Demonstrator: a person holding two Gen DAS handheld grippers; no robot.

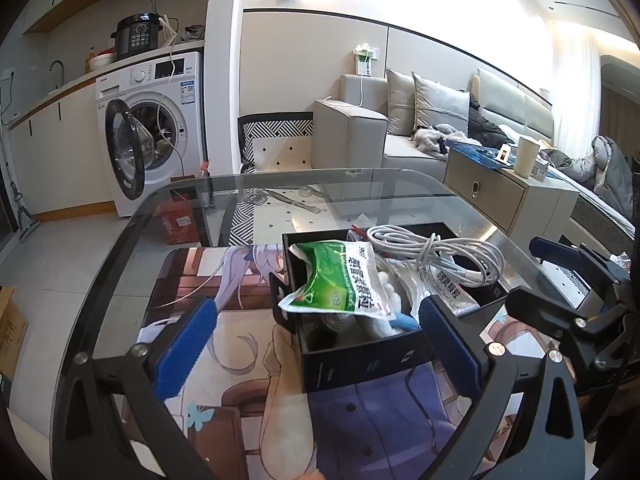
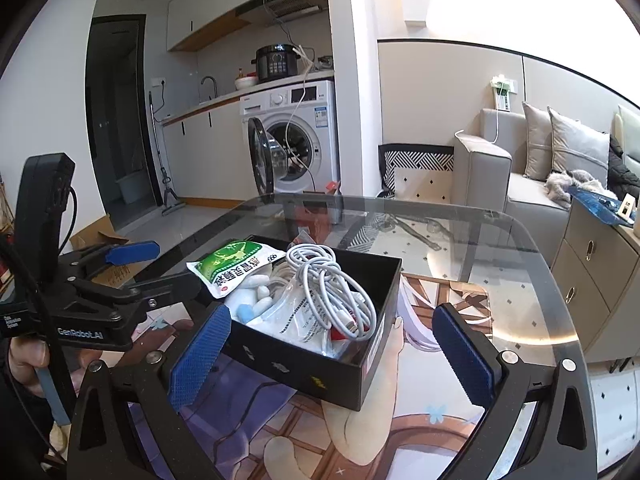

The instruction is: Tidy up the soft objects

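Scene: open black rectangular cardboard box (image 2: 320,372) on glass table (image 2: 520,240) holds green-and-white foil sachet (image 2: 232,266) and coiled white cable (image 2: 332,284) | Tools: left gripper (image 1: 316,344), right gripper (image 2: 332,356) both gape wide, empty, near box | Advice: tuck overhanging sachet fully inside box.

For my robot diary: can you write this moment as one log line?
left gripper: open | right gripper: open | black box: holds green packet, white cable
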